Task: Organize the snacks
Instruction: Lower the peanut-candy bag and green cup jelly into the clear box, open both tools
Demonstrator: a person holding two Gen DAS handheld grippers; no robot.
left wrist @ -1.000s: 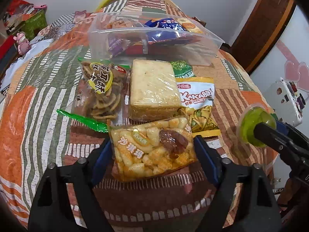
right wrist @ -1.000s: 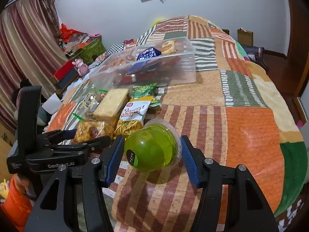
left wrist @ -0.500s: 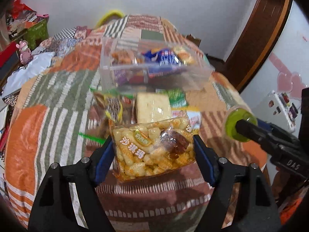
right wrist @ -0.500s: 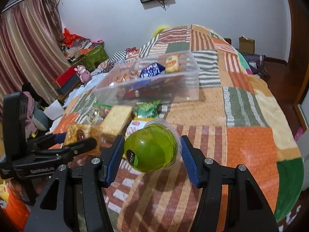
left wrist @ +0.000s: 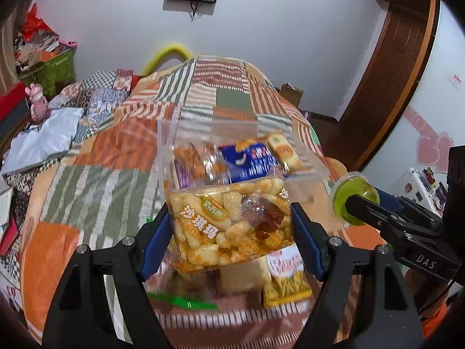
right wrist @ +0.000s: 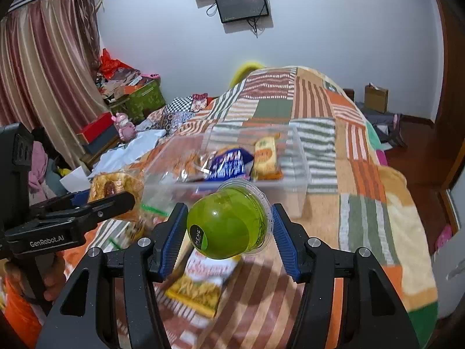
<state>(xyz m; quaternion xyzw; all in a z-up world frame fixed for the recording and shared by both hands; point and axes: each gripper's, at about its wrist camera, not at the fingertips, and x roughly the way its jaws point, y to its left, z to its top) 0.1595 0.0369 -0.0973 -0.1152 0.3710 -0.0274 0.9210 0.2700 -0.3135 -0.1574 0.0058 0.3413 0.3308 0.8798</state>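
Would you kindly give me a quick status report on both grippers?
Left gripper shut on puffed snack bag, held aloft. Right gripper shut on green jelly cup. Clear bin ahead, open-topped; nothing blocking.

Left claw (left wrist: 229, 226): matte black frame, two angled arms, blue ribbed pads (left wrist: 155, 240) on inner faces, round silver screws on knuckles. From right wrist view, left claw (right wrist: 113, 200) body black, white lettering "GenRobot.AI" on side, small screw near tip.

Right claw (right wrist: 228, 232): same black frame, blue ribbed pads (right wrist: 283, 244), silver screws at joints. From left wrist view, right claw (left wrist: 357, 206) shows white "DAS" marking, silver screws, blue pad edge.

Hand (right wrist: 53, 279) behind left claw: bare skin, orange sleeve below.
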